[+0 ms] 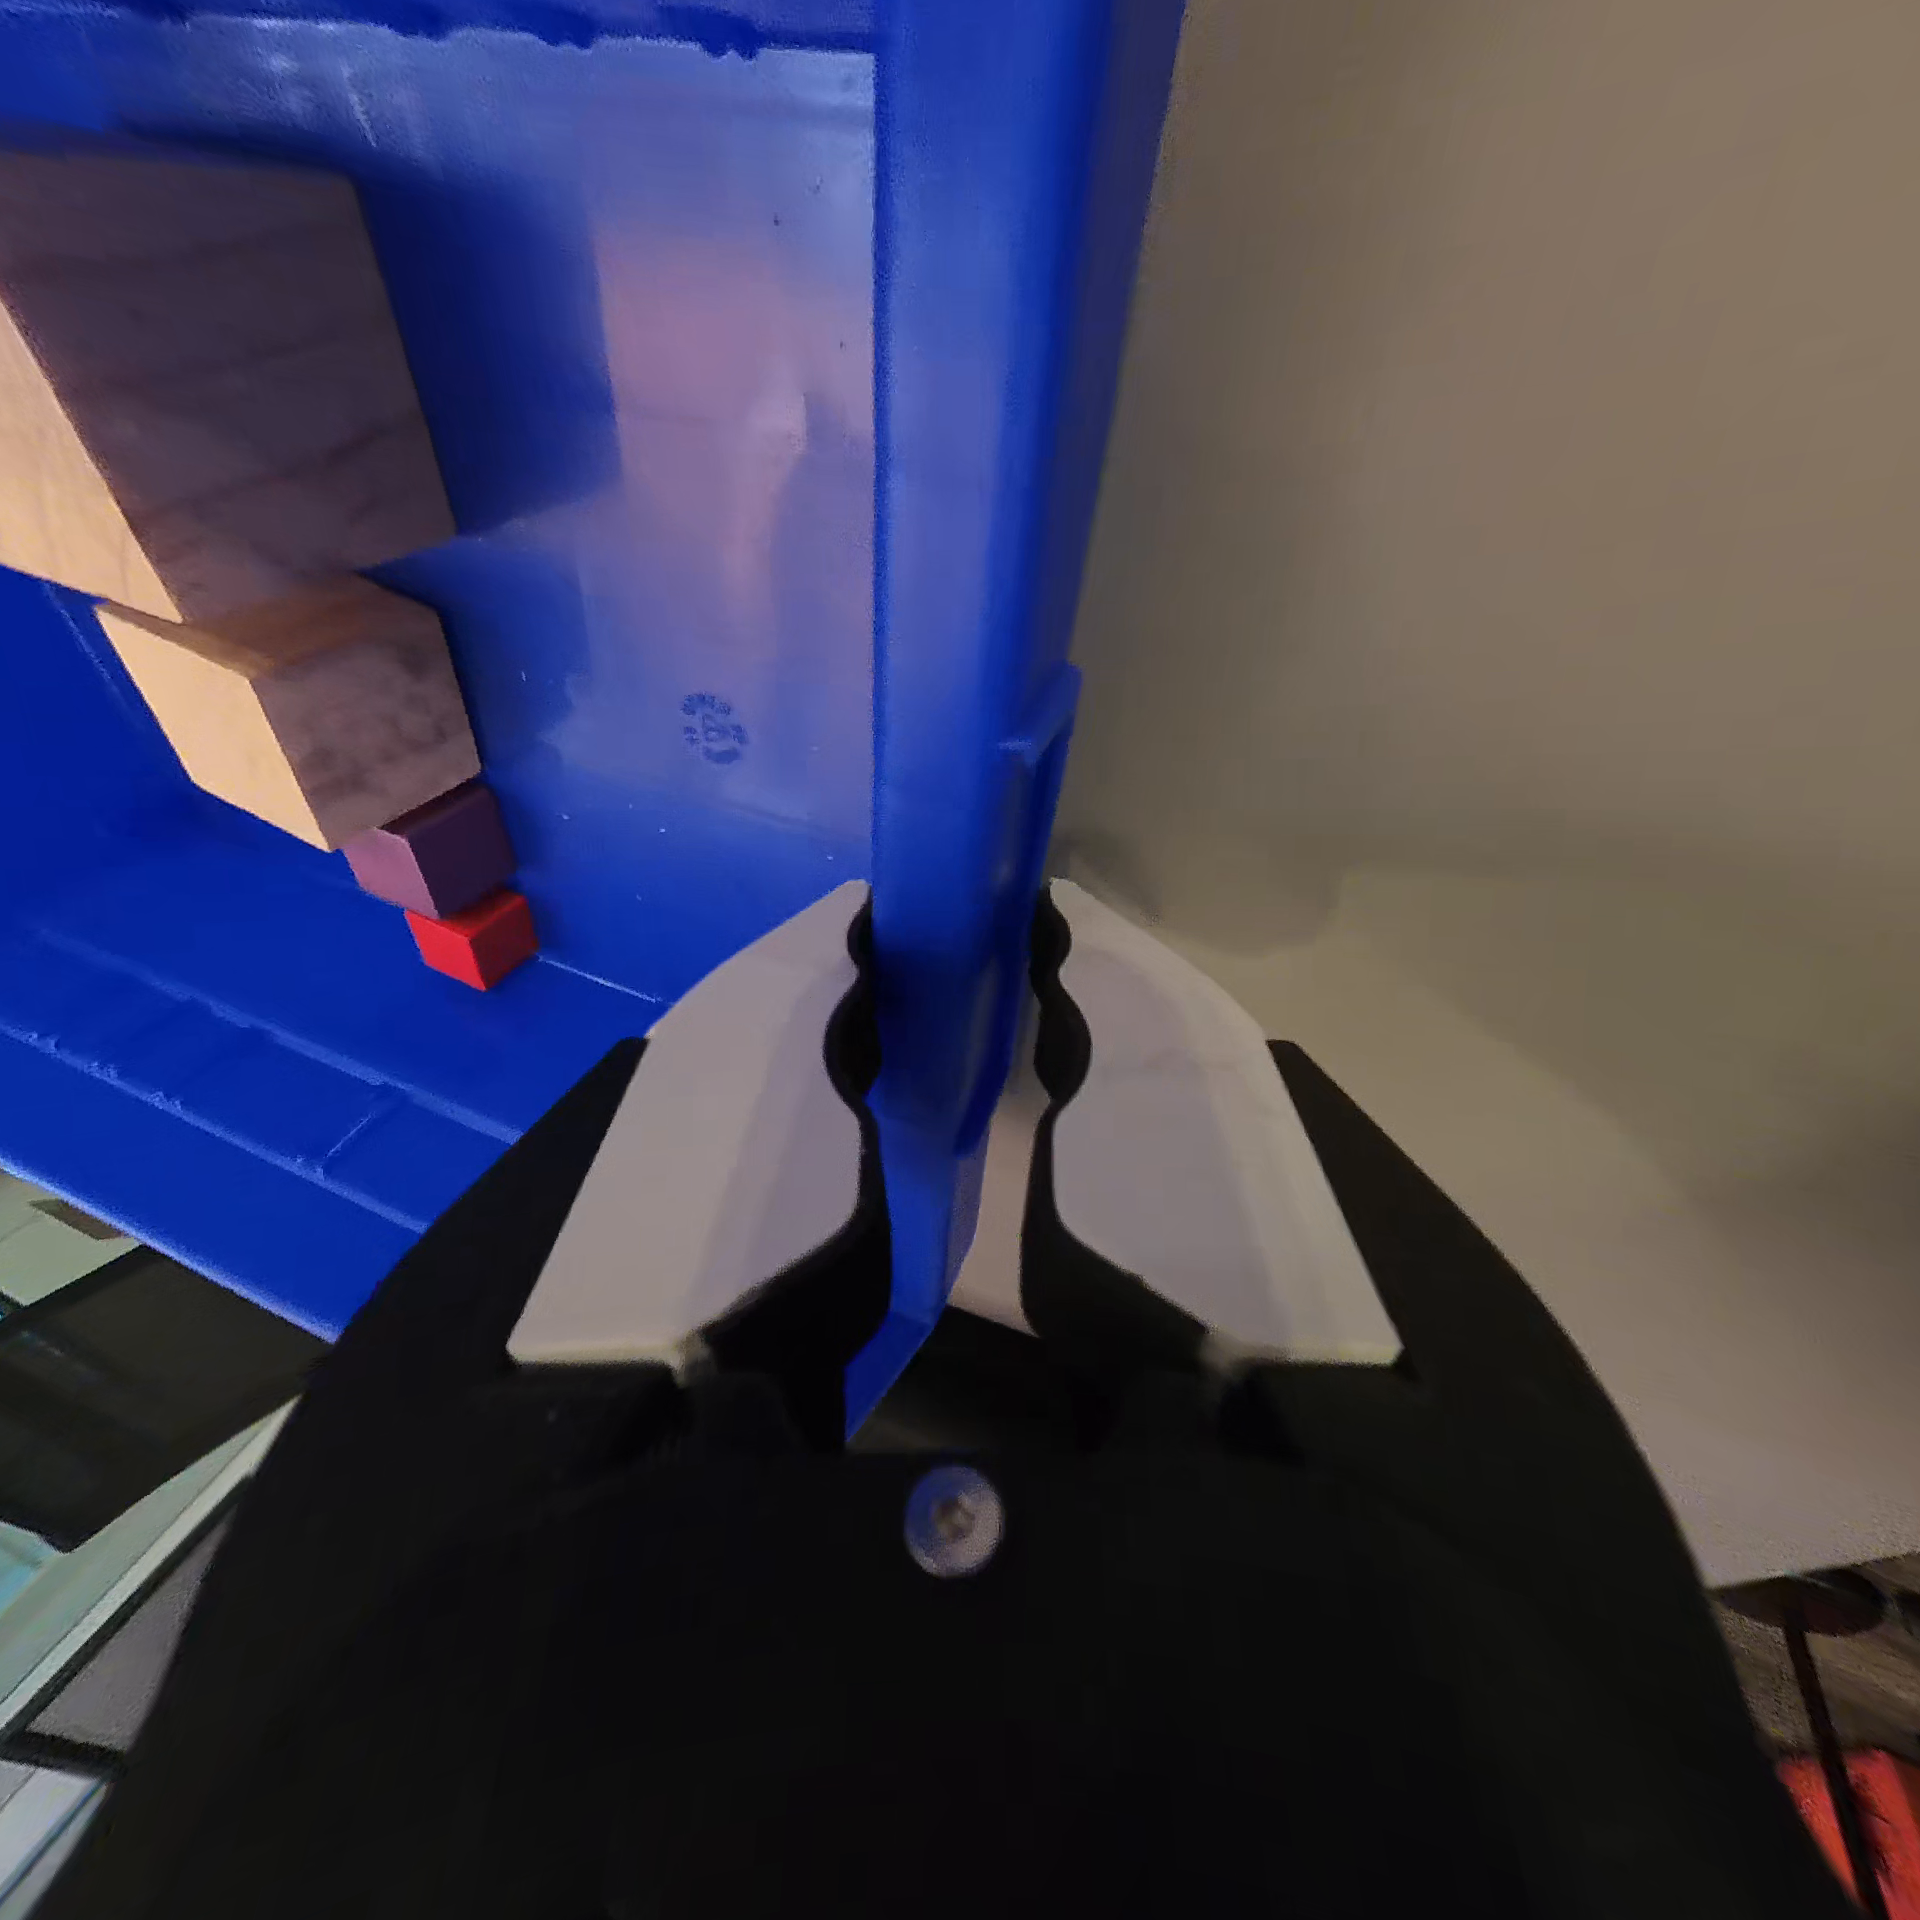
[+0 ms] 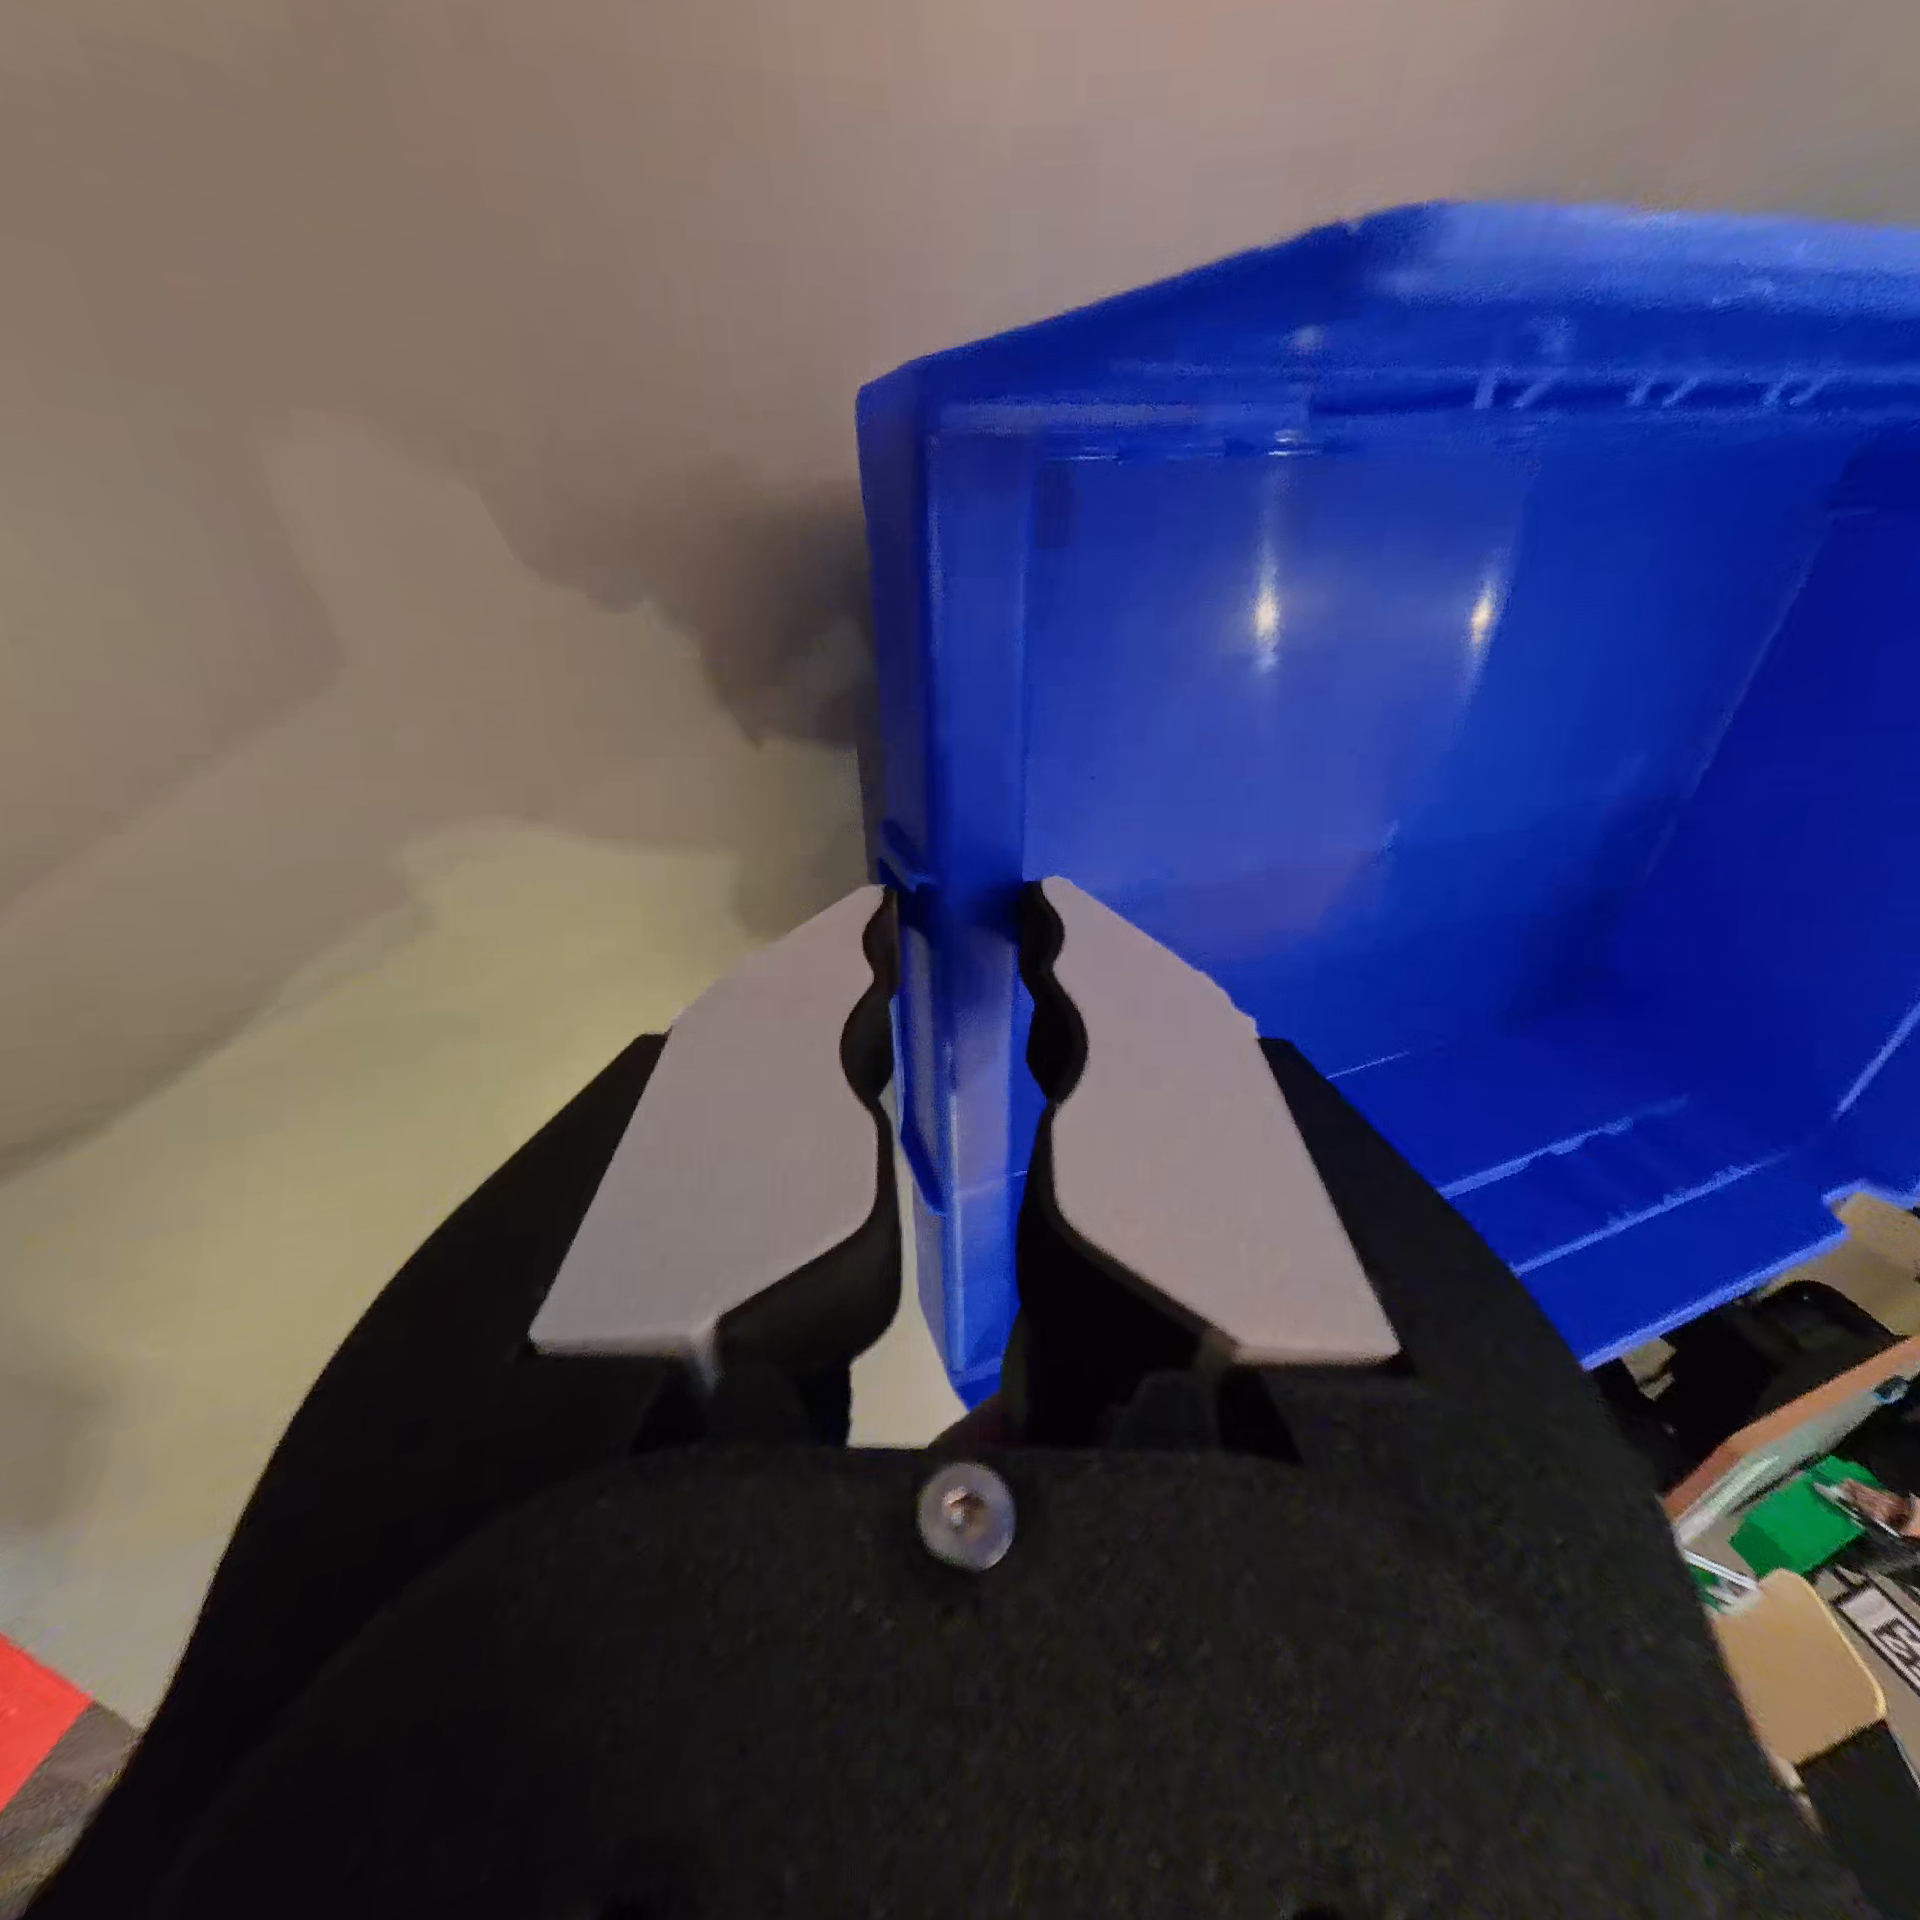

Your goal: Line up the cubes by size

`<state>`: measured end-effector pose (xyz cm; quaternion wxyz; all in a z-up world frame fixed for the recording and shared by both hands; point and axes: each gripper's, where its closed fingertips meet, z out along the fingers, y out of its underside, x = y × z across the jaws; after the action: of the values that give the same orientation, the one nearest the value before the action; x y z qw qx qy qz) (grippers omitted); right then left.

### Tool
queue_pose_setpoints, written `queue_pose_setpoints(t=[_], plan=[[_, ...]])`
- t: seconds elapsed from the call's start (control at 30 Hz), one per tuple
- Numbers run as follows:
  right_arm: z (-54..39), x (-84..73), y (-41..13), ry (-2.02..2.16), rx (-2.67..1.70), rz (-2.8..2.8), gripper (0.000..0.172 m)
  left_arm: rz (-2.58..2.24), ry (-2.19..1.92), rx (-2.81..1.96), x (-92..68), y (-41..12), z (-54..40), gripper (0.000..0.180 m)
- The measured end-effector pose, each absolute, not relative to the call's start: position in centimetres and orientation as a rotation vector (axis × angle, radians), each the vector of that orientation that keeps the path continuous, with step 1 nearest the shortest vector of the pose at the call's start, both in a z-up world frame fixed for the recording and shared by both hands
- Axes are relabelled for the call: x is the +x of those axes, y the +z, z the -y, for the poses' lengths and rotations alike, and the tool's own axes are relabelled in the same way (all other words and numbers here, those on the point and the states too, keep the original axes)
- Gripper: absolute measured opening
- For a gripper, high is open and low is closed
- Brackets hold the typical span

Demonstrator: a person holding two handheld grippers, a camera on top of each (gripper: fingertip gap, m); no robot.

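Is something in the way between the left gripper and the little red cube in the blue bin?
Nothing visible stands between them, but the left gripper is busy: it is clamped on the side wall of the blue plastic bin. The small red cube lies inside, at the end of a row with a purple cube and two wooden cubes.

Round moulded stamp on blue bin (image 1: 717, 727) floor, blurred; no writing legible.

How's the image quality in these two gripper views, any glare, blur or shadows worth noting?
Left wrist view: the blue bin floor has a hazy sheen, the cubes look soft, and the edges bend from the wide lens. Right wrist view: two bright glare spots on the bin's inner wall, and a dark shadow on the surface beside it.
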<state>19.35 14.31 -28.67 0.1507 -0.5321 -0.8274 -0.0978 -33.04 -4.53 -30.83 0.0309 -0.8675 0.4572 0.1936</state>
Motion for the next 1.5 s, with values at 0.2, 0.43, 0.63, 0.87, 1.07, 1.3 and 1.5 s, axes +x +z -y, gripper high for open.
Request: queue_pose_setpoints(t=[0.2,0.43,0.63,0.87,1.07,1.3,1.5], plan=[[-17.6,19.7,-28.7,-0.257,-1.600,2.336,0.021,-1.438,0.624,-2.658,-36.2,-30.9,2.9,0.026],[-21.5,20.1,-28.7,-0.246,-1.640,2.290,0.021,-1.496,0.676,-2.676,-39.6,-30.9,2.1,0.026],[-24.4,20.6,-28.7,-0.247,-1.661,2.283,0.021,-1.514,0.672,-2.658,-41.7,-30.9,1.1,0.026],[-26.7,21.7,-28.7,-0.235,-1.632,2.319,0.021,-1.520,0.669,-2.659,-43.4,-31.0,0.7,0.026],[-27.7,22.9,-28.7,-0.243,-1.615,2.341,0.021,-1.500,0.649,-2.640,-44.2,-31.0,0.3,0.027],[-28.0,23.0,-28.7,-0.221,-1.614,2.334,0.021,-1.493,0.654,-2.640,-44.3,-31.1,0.2,0.027],[-28.0,23.0,-28.7,-0.236,-1.597,2.348,0.021,-1.489,0.655,-2.638,-44.3,-31.2,0.2,0.027]])
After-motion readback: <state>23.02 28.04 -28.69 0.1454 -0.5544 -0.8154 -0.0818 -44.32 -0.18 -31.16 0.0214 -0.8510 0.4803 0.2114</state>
